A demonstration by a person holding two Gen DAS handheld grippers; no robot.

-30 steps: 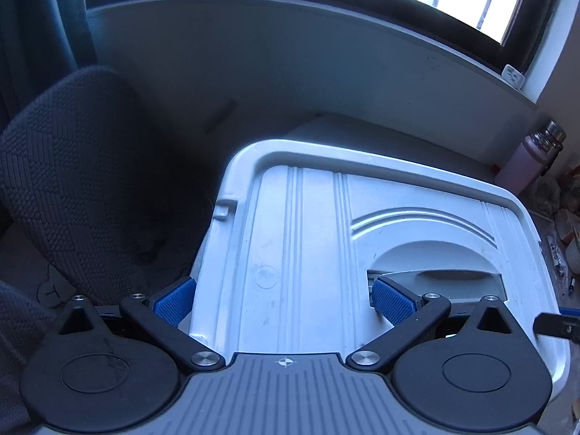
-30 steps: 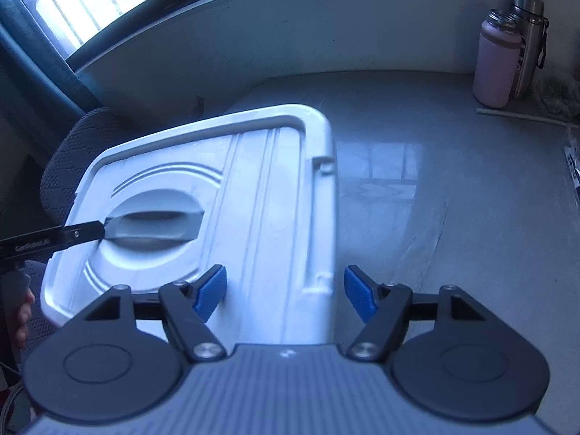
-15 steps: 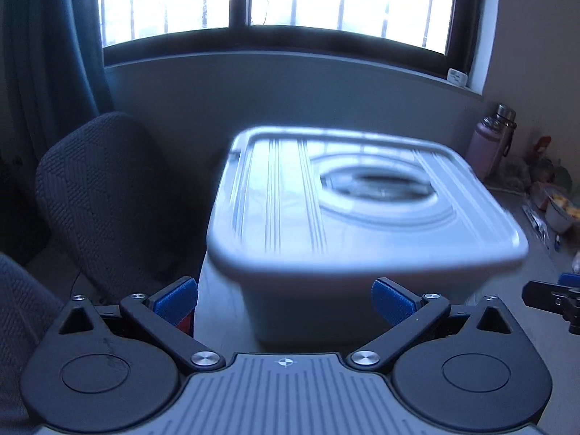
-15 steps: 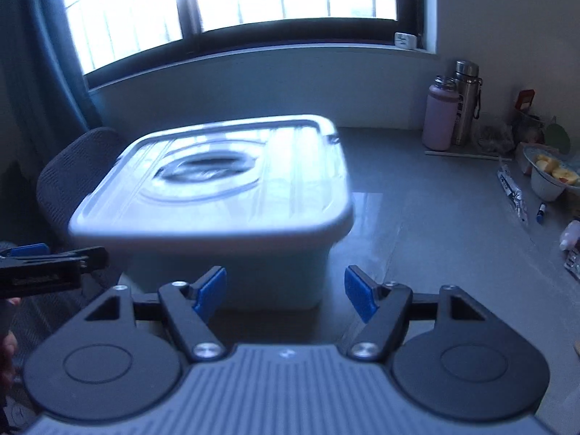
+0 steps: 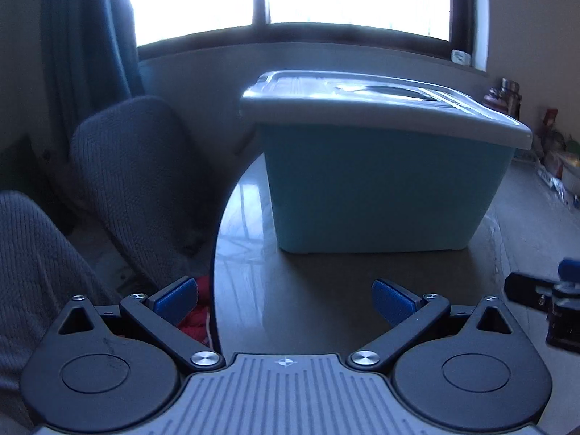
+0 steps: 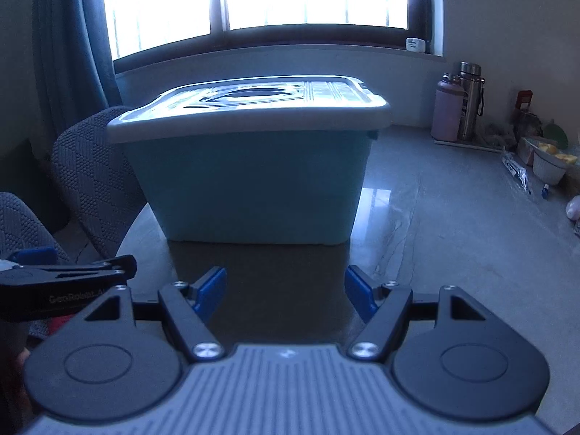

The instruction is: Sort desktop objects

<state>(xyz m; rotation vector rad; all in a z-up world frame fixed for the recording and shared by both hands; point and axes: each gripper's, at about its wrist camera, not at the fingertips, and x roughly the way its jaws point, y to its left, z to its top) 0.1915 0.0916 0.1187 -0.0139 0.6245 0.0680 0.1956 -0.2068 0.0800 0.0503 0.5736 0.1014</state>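
A light blue storage box [image 5: 377, 188] with a grey lid [image 5: 380, 105] stands on the grey table [image 5: 326, 290], lid closed. It also shows in the right wrist view [image 6: 253, 185], lid [image 6: 250, 108] on top. My left gripper [image 5: 284, 299] is open and empty, low over the table's near left edge, short of the box. My right gripper [image 6: 284, 290] is open and empty, in front of the box's near side. The left gripper shows at the left of the right wrist view [image 6: 69, 275], and the right gripper at the right edge of the left wrist view [image 5: 543, 297].
Two grey fabric chairs [image 5: 137, 181] stand left of the table. A pink bottle [image 6: 447, 112] and a steel flask [image 6: 469, 101] stand at the back right by the wall. A white bowl with fruit [image 6: 551, 163], pens and small clutter lie at the right edge.
Both grippers have pulled back and dropped from above the lid to table height in front of the box. Both stayed open and empty.
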